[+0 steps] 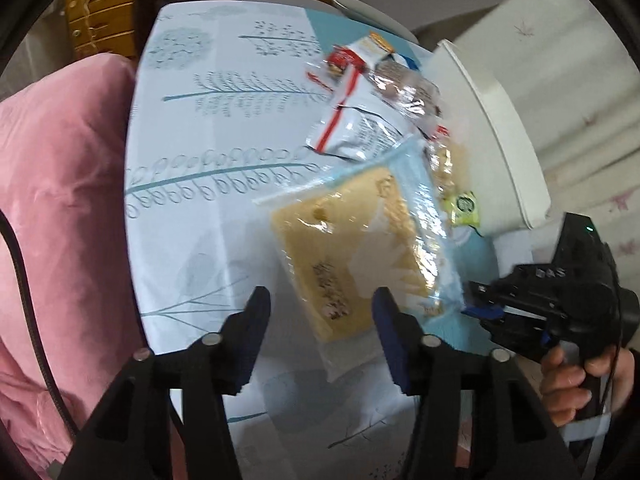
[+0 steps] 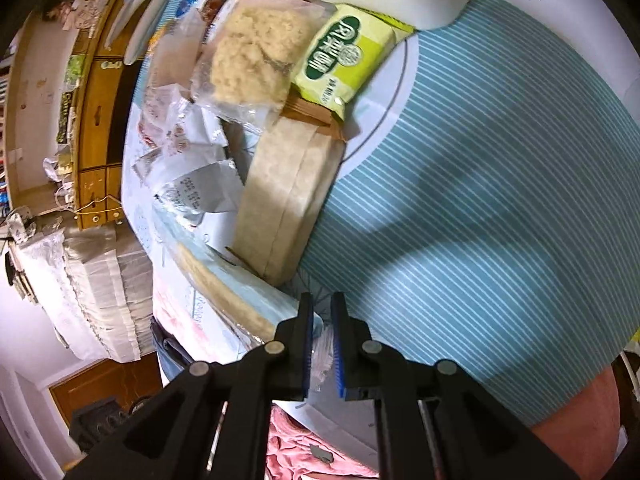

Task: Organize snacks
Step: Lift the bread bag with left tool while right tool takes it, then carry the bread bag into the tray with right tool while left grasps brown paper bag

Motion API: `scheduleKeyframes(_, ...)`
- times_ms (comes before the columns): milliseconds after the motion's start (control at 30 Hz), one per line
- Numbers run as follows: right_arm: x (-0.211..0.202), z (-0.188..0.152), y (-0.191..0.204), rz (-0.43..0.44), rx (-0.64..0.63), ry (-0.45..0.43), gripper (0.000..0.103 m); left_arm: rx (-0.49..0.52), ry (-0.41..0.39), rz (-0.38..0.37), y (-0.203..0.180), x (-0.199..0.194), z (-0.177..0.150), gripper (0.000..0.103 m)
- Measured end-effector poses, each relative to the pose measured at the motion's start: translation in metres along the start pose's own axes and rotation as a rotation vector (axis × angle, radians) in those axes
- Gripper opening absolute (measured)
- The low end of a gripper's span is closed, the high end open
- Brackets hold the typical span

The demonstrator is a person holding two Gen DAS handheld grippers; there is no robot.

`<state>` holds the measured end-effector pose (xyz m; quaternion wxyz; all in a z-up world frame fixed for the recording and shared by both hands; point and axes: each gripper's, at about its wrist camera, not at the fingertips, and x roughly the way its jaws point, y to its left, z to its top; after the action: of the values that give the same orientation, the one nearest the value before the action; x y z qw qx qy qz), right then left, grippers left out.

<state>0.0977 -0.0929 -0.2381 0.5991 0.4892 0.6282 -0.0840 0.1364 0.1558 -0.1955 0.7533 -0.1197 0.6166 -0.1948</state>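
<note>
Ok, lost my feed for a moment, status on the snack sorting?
Left gripper: jaws open, empty. Right gripper: shut on the yellow snack pack's clear wrapper edge. Snack pile crowds its far end.

A table (image 1: 224, 152) draped in a pale leaf-printed and teal-striped cloth (image 2: 500, 200) is seen strewn with snack packets (image 1: 360, 120), among them a yellow-green pack (image 2: 348, 56) and a brown paper bag (image 2: 284, 196).

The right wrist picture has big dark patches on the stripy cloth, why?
Right wrist view: shadows fall across the teal striped cloth; fisheye bends its straight stripes. Left wrist view: the clear-wrapped yellow cake packet looks smeared and shows white glare.
</note>
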Motion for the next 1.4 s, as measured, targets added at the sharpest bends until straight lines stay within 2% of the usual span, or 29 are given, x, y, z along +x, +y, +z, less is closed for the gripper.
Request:
scheduleKeyframes(267, -0.042, -0.003, 0.016, 0.074, -0.150, -0.080, 0.007, -0.010, -0.005, 0.021, -0.009, -0.004, 0.007, 0.057)
scheduleKeyframes(433, -0.066, -0.001, 0.016, 0.123, -0.168, -0.116, 0.007, 0.008, -0.007, 0.036, -0.025, -0.003, 0.013, 0.059)
scheduleKeyframes(533, -0.082, 0.001, 0.013, 0.144, -0.186, -0.126, 0.006, 0.019, -0.003, 0.049, -0.033, -0.002, 0.014, 0.066)
scheduleKeyframes(867, -0.133, 0.010, 0.008, 0.197, -0.288, -0.150, 0.006, 0.043, 0.014, 0.106, -0.062, 0.016, 0.026, 0.076)
scheduleKeyframes(1100, -0.168, 0.024, -0.005, 0.222, -0.319, -0.157, 0.005, 0.134, 0.039, 0.169, -0.094, 0.041, 0.037, 0.082)
scheduleKeyframes(1200, -0.183, 0.030, -0.014, 0.234, -0.318, -0.168, 0.005, 0.197, 0.056, 0.198, -0.107, 0.055, 0.040, 0.087)
scheduleKeyframes(1400, -0.214, 0.043, -0.034, 0.242, -0.302, -0.206, 0.005, 0.350, 0.117, 0.242, -0.132, 0.089, 0.043, 0.087)
